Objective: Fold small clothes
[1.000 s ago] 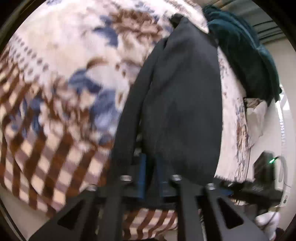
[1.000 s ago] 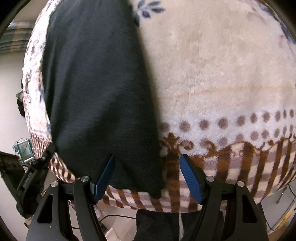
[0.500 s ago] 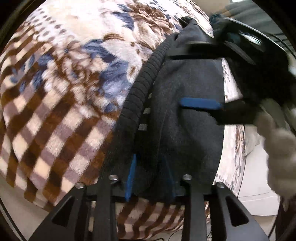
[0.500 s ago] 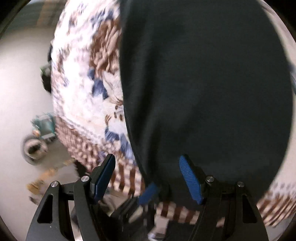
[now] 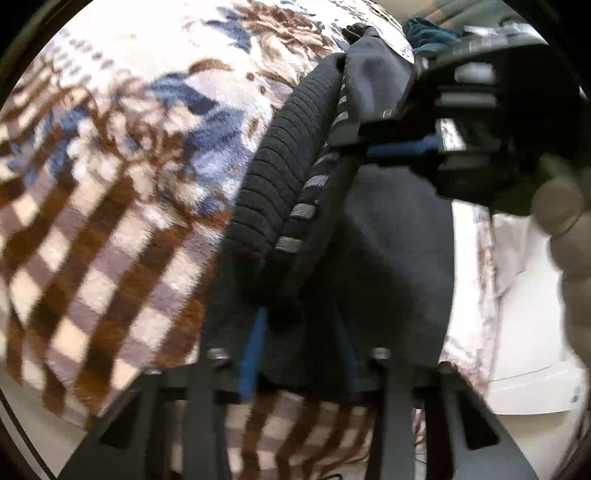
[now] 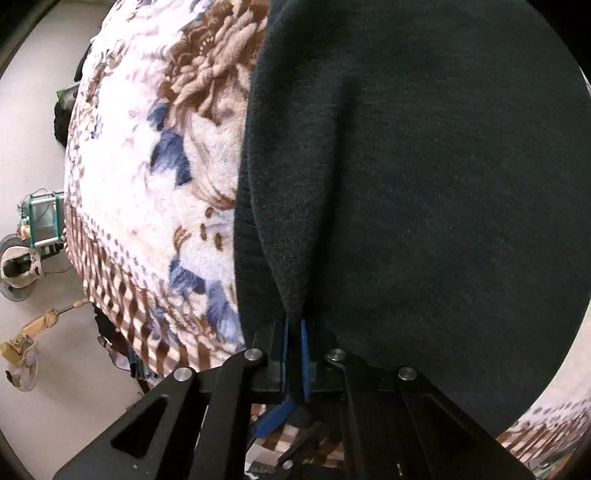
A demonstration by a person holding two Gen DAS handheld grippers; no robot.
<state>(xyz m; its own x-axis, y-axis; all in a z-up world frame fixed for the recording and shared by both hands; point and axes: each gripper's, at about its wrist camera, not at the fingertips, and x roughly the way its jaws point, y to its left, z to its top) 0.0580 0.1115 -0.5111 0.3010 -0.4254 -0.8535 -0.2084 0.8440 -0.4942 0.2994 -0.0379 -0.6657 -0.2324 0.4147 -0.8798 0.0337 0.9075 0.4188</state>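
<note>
Since the earlier frame, the right tongs [image 6: 293, 354] have swung across from the patterned blanket [image 6: 155, 192] onto the dark garment [image 6: 424, 184], and their jaws have just been closing; they now pinch a fold of that fabric between the blue pads. The left tongs [image 5: 299, 347] have kept their place at the near hem, jaws just closing further, narrow and clamped on bunched cloth.

Left wrist view: the blanket [image 5: 110, 192] fills the left side, its checked border toward the camera. The dark garment [image 5: 388, 258] lies on it right of centre, showing a ribbed edge [image 5: 280, 173] and a grey-striped inner band [image 5: 314, 181]. The right tongs [image 5: 399, 147] enter from the upper right, gripping the garment's far part, with a gloved hand [image 5: 565, 229] behind them, blurred. A teal cloth [image 5: 428, 31] lies beyond.

Right wrist view: floor and clutter [image 6: 33, 236] show at the far left, unseen in the other view. The garment covers the centre and right; neither the ribbing nor the stripes appear here.
</note>
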